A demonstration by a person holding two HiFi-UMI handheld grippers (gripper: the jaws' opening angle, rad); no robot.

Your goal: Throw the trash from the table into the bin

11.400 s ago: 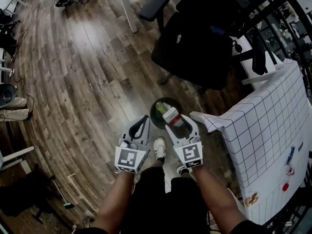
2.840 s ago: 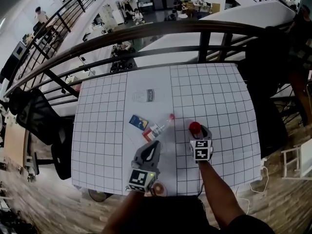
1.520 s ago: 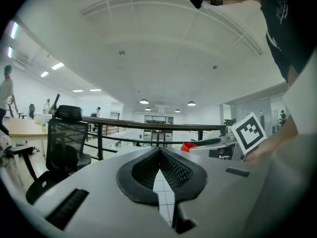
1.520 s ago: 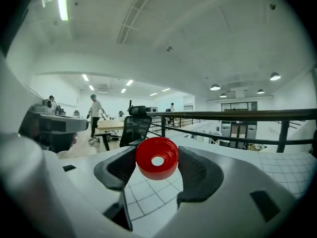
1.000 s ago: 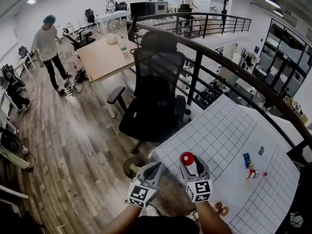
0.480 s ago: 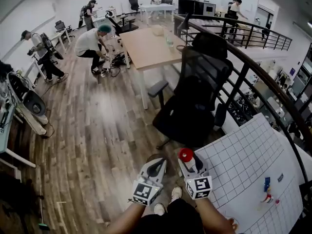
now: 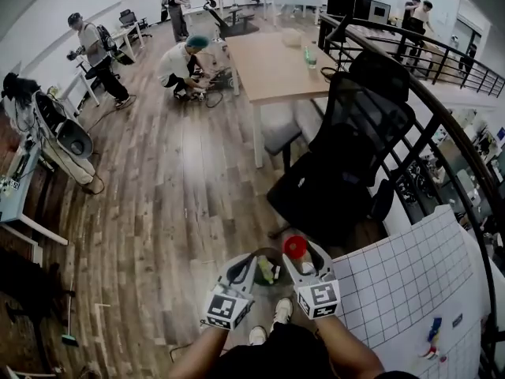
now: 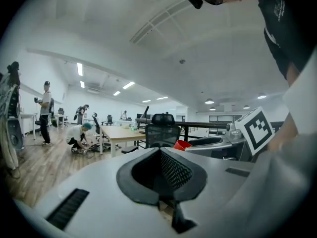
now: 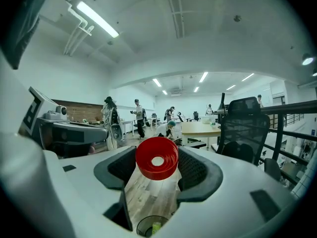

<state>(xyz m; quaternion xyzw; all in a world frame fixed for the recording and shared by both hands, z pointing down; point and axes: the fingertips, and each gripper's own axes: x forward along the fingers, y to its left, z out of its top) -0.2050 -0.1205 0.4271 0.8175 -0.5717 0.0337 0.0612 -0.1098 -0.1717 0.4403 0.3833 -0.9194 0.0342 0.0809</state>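
My right gripper [image 7: 303, 249] is shut on a red round cup [image 7: 294, 246], held by its rim with the open side facing away. In the right gripper view the cup [image 9: 157, 158] sits between the pads of the right gripper [image 9: 157, 165], and the dark round bin [image 9: 151, 227] shows on the floor below. The bin [image 7: 265, 268], with green trash inside, lies between the two grippers. My left gripper [image 7: 244, 260] is shut and empty, just left of the bin. The left gripper [image 8: 160, 155] has its jaws pressed together, and the red cup [image 8: 182, 144] shows beside it.
The grid-cloth table [image 7: 402, 283] stands at the right, with a blue packet [image 7: 436, 325] and a small bottle [image 7: 430, 352] on it. A black office chair [image 7: 347, 172] stands just beyond the bin. Behind it are a railing [image 7: 442, 125] and a wooden desk [image 7: 276, 61]. People work at the far end.
The view has swung from the table toward the wooden floor. Both grippers moved off the table's corner to hang over the bin, which now shows between them. The red cup stays gripped.
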